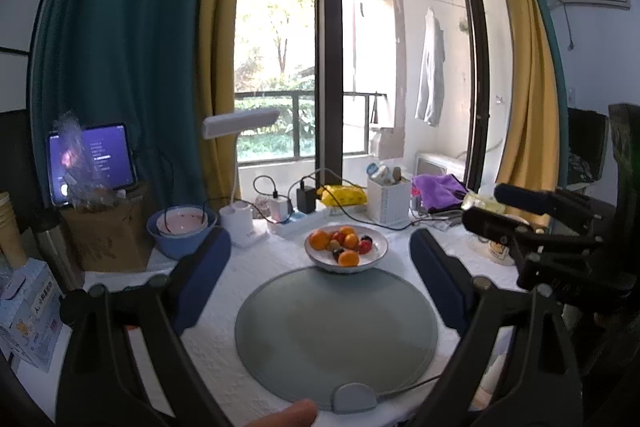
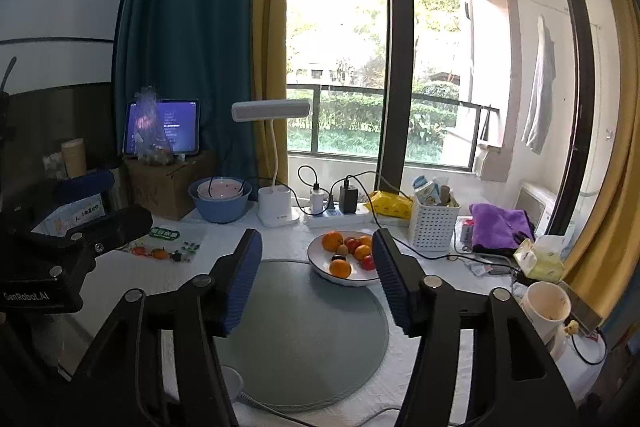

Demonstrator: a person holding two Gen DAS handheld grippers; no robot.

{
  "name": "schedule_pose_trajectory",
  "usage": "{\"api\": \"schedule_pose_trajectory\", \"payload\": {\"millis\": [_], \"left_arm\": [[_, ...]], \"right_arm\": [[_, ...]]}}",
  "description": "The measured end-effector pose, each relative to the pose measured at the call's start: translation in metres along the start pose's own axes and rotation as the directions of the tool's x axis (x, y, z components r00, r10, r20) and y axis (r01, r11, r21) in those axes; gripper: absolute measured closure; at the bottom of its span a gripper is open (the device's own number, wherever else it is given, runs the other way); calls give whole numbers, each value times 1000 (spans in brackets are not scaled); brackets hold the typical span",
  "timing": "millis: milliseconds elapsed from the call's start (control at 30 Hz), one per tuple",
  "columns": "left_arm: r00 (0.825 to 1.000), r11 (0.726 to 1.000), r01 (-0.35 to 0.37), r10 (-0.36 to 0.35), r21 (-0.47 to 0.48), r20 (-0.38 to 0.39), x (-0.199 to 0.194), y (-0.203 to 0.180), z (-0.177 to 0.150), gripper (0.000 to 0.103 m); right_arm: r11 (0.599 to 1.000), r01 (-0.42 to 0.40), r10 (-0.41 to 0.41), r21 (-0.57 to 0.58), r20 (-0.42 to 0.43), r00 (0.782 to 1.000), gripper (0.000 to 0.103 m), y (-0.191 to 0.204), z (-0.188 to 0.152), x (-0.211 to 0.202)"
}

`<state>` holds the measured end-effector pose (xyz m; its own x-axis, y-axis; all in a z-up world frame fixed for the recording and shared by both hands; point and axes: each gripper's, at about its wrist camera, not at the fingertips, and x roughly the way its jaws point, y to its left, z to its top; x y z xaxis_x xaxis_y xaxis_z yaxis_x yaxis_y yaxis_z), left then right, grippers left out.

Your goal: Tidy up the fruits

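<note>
- Beyond your two tools, at the far edge of the round grey mat (image 1: pixel 336 331), sits the white shallow bowl (image 1: pixel 346 263) of small oranges and red fruits (image 2: pixel 347 253).
- Your left tool (image 1: pixel 320 267) is spread wide and holds nothing.
- Your right tool (image 2: pixel 316 275) is likewise released, above the white-clothed worktop (image 2: pixel 140 279).
- Far left stands a blue plastic basin (image 2: pixel 220 205).

Each black-framed gripper (image 1: pixel 320 275) (image 2: pixel 318 279) has ribbed blue pads, silver screws, white "GenRobot.AI" lettering.
</note>
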<state>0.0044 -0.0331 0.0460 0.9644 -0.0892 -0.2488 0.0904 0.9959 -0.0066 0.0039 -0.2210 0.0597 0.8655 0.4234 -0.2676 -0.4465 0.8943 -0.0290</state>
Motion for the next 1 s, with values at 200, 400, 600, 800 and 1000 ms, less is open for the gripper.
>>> {"api": "schedule_pose_trajectory", "payload": {"millis": [200,400,600,800,1000], "left_arm": [[998,999,-52,52,0,35,-7,0,5,4],[998,998,-57,57,0,30,-7,3,5,3],[998,998,-54,54,-17,17,-5,7,5,3],[999,999,-50,51,-15,11,-4,4,4,3],[999,999,-49,49,-19,12,-5,2,6,3]], "right_arm": [[1000,19,-19,-24,-13,1000,39,2,4,-6],[999,45,-45,-2,-14,999,39,-1,7,-7],[999,45,-45,-3,-29,999,39,0,6,-3],[999,34,-34,1,-38,999,39,0,6,0],[1000,25,-25,1,-44,999,39,1,5,2]]}}
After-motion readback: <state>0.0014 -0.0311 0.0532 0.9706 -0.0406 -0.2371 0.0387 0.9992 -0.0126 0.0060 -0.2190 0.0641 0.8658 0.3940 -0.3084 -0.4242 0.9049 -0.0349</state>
